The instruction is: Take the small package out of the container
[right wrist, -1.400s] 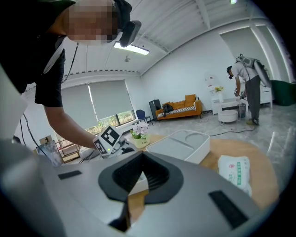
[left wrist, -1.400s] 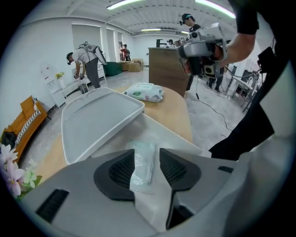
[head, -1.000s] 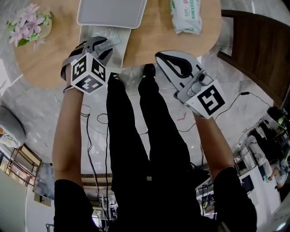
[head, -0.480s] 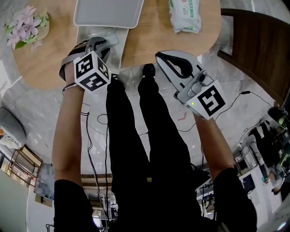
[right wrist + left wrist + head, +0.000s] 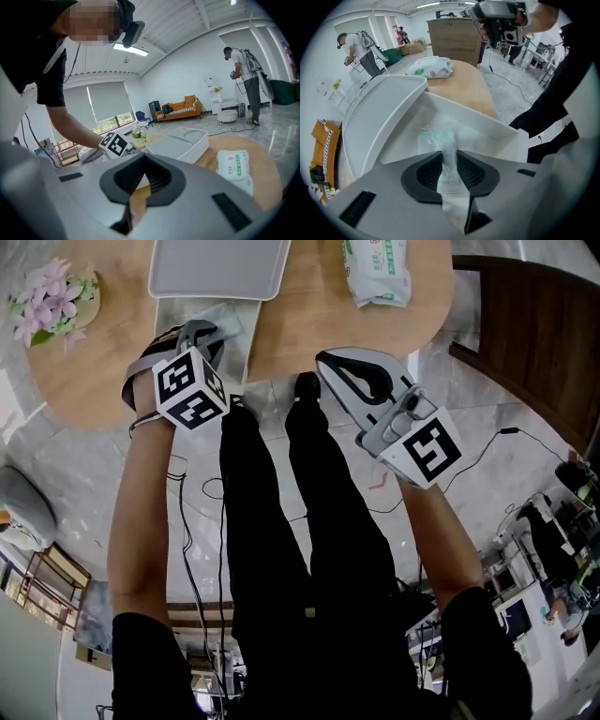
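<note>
Fingers (image 5: 423,174) of the left gripper (image 5: 450,164) point steeply down into the white container (image 5: 487,124) and have just been closing; the 2 dark pads now stand only a narrow slot apart, and that slot is filled by the near end of the small package (image 5: 440,140), a thin translucent sachet with a pale green tint. The pads look to be pressing on its film, so I read this as a grip just made rather than a firm one. Most of the package lies on the container floor beyond the fingertips, low between the walls, so nothing has come out yet. Over the table's near edge, the right gripper (image 5: 140,159) hangs well apart from the container, its tips meeting with nothing between them, and it takes no part for now. A second white box (image 5: 379,112) sits just beside the container on the wooden table (image 5: 309,315), and a wipes pack (image 5: 375,268) lies farther off. Of the task, reaching in and pinching the package seem done; lifting it clear of the rim and setting it down outside remain. The slippery film could slide from the pads as it rises.
</note>
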`<state>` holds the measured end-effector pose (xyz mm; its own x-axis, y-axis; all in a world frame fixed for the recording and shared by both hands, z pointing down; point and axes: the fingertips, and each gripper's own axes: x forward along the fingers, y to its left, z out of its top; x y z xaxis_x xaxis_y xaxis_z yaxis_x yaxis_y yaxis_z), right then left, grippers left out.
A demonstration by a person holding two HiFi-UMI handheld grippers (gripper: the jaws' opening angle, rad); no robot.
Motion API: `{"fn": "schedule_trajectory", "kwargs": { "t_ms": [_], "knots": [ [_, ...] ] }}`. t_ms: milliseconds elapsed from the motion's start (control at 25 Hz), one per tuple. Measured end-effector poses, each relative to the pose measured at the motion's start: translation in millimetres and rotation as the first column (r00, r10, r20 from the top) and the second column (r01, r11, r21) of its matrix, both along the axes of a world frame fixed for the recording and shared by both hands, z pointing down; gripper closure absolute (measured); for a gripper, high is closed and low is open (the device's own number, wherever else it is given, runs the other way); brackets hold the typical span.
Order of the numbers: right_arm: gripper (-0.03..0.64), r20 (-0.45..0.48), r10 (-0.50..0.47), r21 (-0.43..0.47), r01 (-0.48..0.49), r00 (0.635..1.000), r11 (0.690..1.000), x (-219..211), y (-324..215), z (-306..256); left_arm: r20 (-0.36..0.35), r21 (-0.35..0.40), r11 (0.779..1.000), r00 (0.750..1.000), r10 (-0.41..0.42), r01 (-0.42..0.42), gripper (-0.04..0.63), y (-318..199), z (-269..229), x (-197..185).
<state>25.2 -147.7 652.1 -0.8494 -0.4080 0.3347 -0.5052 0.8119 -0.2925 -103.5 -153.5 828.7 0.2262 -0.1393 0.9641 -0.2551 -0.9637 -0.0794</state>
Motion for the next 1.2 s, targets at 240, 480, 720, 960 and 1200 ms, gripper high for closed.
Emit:
{"fn": "schedule_trajectory", "kwargs": {
  "t_ms": [240,480,720,960,1200],
  "knots": [
    [0.606,0.002,0.003,0.005,-0.003,1.000,1.000,1.1,2.2,-6.6,-0.015,0.021,1.000,1.000,-0.014,0.014,0.549,-1.9,-9.3,2.3],
    [0.604,-0.004,-0.001,0.017,0.001,1.000,1.000,0.6,3.0,-22.2,-0.025,0.029,0.999,0.999,-0.032,0.032,0.571,-4.1,-26.7,1.5],
    [0.604,0.000,-0.005,0.063,0.005,1.000,0.998,2.2,0.0,-59.7,-0.060,0.038,0.996,0.995,-0.077,0.079,0.572,-5.1,-65.9,2.4],
    [0.606,0.022,-0.010,0.135,0.007,1.000,0.991,1.6,-9.0,-125.4,-0.134,0.053,0.988,0.982,-0.134,0.142,0.574,-6.5,-134.4,8.7],
    [0.604,0.058,-0.025,0.235,0.010,0.998,0.972,-0.2,-22.1,-209.4,-0.250,0.164,0.965,0.955,-0.161,0.206,0.574,-34.3,-244.1,23.6]
  ]
}}
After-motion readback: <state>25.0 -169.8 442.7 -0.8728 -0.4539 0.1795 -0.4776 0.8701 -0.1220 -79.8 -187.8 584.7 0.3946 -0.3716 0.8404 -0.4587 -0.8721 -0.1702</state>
